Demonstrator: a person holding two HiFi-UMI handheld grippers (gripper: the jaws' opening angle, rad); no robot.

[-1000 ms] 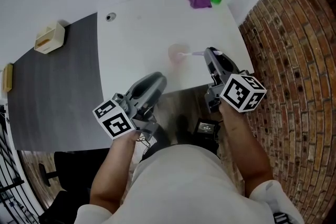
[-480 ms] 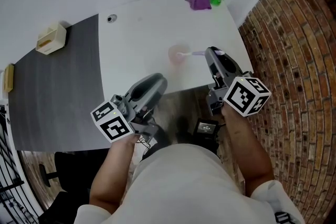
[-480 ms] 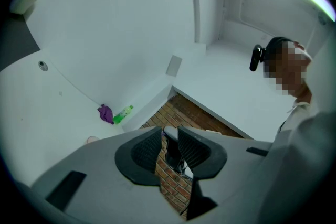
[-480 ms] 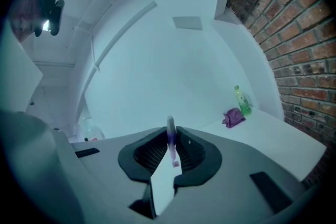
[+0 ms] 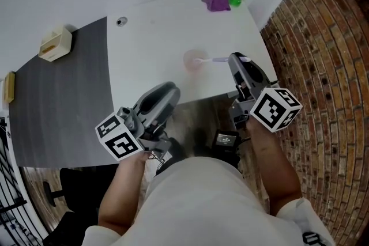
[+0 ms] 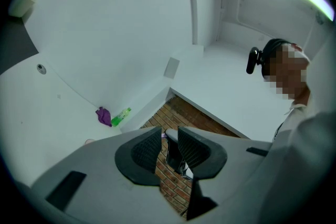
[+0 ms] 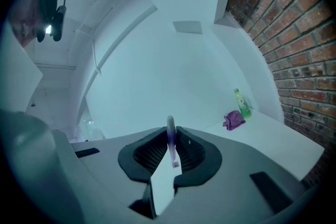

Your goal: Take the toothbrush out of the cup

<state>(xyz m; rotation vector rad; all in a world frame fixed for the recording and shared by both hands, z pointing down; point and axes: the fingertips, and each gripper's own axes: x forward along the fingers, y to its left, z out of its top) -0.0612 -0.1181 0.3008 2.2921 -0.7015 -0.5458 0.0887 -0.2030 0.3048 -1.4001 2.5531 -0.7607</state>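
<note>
Right gripper view shows the right tongs [image 7: 170,139] closed on the slim lilac-and-white plastic toothbrush [image 7: 170,131], its handle pinched between the ribbed pads. In the head view that toothbrush runs almost level from the tongs to the translucent pink plastic cup [image 5: 193,59] on the white tabletop [image 5: 144,37], with its far end inside the rim. The left tongs [image 5: 172,89] hang off the tabletop's near edge, slightly parted and empty (no help in steadying the cup). To do this well, I would lift slowly up and rightward along the handle's line, so the light cup neither tips nor drags.
</note>
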